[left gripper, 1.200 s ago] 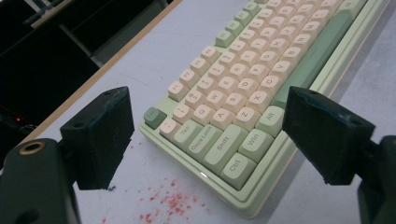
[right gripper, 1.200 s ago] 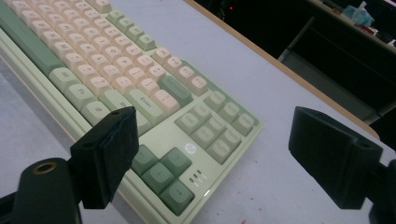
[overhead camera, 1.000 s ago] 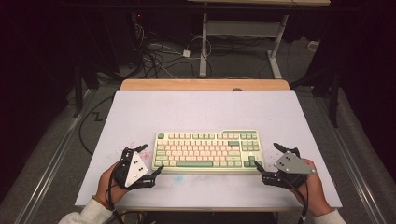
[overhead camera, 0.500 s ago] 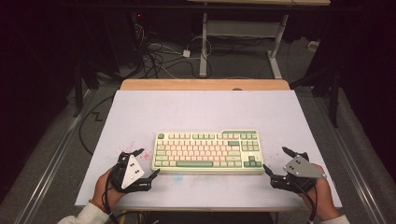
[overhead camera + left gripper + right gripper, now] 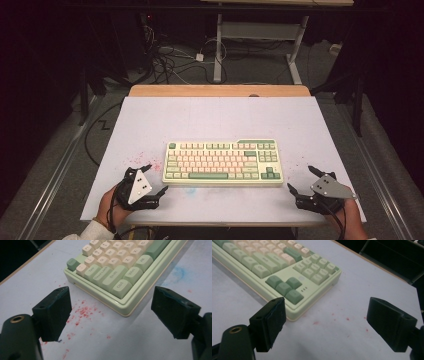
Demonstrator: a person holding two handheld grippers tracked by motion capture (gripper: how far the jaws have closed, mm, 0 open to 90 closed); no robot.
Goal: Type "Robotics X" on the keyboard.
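A cream and green keyboard [image 5: 222, 162] lies flat in the middle of the white table [image 5: 220, 120]. My left gripper [image 5: 154, 179] rests near the table's front edge, just off the keyboard's front-left corner [image 5: 122, 311], open with nothing between its fingers [image 5: 53, 311]. My right gripper [image 5: 303, 180] sits off the keyboard's front-right corner [image 5: 297, 315], also open and empty, its fingers [image 5: 270, 321] wide apart. Neither gripper touches the keyboard.
Red specks stain the table [image 5: 82, 312] left of the keyboard and to its right [image 5: 332, 317]; a faint blue smudge [image 5: 178, 272] lies in front of it. A wooden strip [image 5: 220, 90] edges the far side. Cables [image 5: 170, 60] and desk legs [image 5: 218, 45] stand on the floor beyond.
Both grippers have drawn back from the keyboard's ends toward the table's front edge, the right one also moving outward to the right. The keyboard has not moved.
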